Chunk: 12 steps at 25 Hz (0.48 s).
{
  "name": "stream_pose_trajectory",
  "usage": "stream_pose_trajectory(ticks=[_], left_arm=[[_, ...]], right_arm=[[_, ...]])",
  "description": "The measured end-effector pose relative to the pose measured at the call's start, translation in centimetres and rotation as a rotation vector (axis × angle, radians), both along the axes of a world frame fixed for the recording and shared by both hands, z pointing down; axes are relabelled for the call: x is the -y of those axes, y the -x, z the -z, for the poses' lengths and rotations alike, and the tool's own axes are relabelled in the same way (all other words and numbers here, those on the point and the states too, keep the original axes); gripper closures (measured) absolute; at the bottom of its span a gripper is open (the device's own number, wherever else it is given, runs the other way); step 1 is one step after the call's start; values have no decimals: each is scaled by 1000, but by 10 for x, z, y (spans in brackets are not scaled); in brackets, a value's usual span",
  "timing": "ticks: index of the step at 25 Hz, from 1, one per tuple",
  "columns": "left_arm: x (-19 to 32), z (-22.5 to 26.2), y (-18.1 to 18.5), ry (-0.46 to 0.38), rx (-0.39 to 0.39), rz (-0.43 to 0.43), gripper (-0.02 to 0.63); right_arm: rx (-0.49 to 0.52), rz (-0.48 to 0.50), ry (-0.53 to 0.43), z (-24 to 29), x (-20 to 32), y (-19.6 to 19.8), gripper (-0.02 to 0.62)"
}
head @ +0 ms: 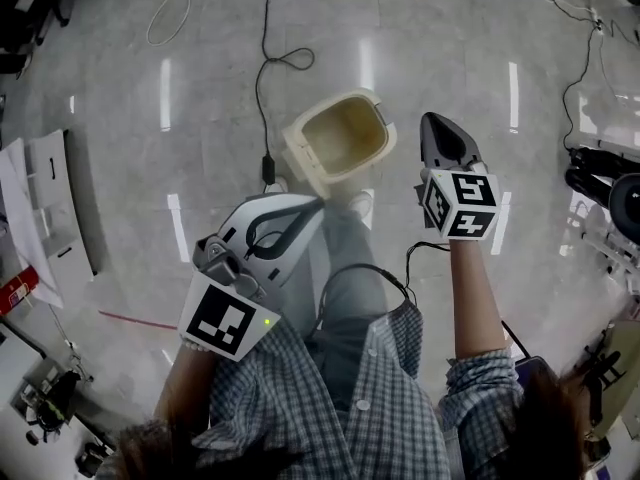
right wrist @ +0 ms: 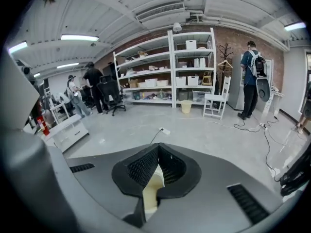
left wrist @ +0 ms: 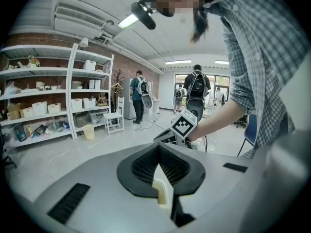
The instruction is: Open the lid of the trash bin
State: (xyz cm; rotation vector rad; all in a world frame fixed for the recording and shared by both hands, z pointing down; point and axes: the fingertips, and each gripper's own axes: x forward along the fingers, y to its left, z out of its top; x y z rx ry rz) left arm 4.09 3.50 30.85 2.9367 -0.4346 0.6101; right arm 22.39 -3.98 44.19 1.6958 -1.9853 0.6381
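both sets of jaws pinched together on nothing, left gripper (head: 300, 218) and right gripper (head: 440, 133) high above the cream trash bin (head: 305, 163). its inside shows, so i judge the lid already open; next i'd only check.

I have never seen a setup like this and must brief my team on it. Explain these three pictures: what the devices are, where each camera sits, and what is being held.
There is no robot here. A person holds two hand-held grippers, each ending in two jaws. The head view looks down from the person's head: the left gripper and the right gripper hang over a shiny floor. On it sits a cream trash bin, its inside showing, next to a black cable. The other two pictures come from cameras riding on each gripper, looking along its jaws into a room with shelves. Both pairs of jaws are together and hold nothing.
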Motion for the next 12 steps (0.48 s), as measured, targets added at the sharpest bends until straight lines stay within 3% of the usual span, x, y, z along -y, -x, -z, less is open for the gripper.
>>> stream_pose_trajectory(ticks=[6, 12], left_arm=[[13, 48, 9, -70, -31, 0, 606], [21, 91, 17, -152, -80, -29, 606]], right_arm=[[37, -110, -77, 71, -20, -8, 577], [-10, -145, -165, 139, -39, -7, 577]])
